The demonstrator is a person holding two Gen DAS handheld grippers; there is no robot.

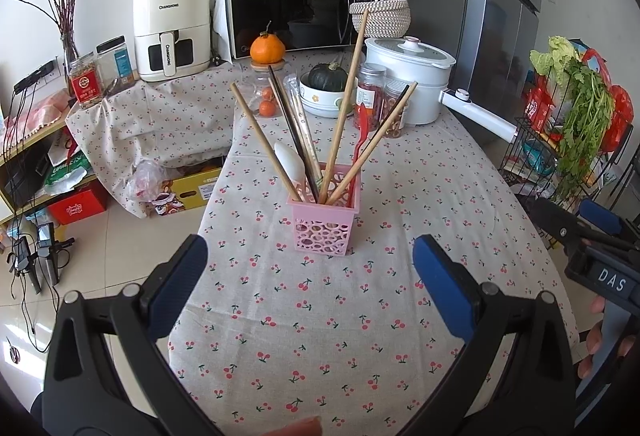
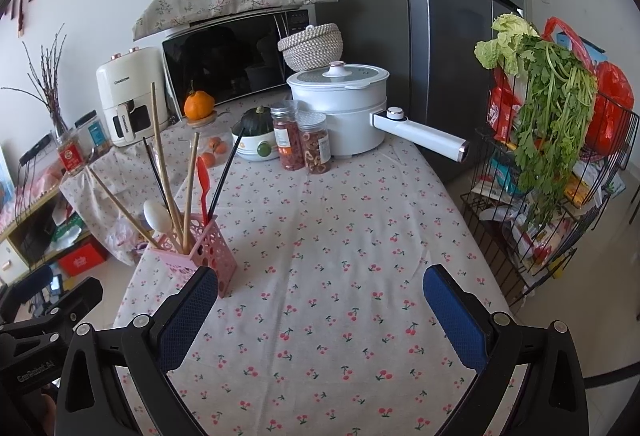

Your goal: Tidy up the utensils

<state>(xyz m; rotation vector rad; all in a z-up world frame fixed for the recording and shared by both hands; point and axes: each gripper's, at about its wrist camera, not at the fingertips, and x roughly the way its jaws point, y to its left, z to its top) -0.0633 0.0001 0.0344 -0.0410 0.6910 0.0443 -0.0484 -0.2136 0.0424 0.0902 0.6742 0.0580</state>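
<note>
Your left gripper [image 1: 310,284] hangs wide open and empty, just short of the pink perforated plastic holder [image 1: 323,226] on the cherry-print tablecloth [image 1: 360,336], with chopsticks, a white spoon [image 1: 291,160] and a red utensil [image 1: 360,139] standing inside. Your right gripper [image 2: 320,312] gapes wide over bare cloth, with the holder at its left.

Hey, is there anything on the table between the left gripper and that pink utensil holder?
Nothing visible: only bare cherry-print tablecloth lies between the open left gripper and the pink utensil holder.
</note>
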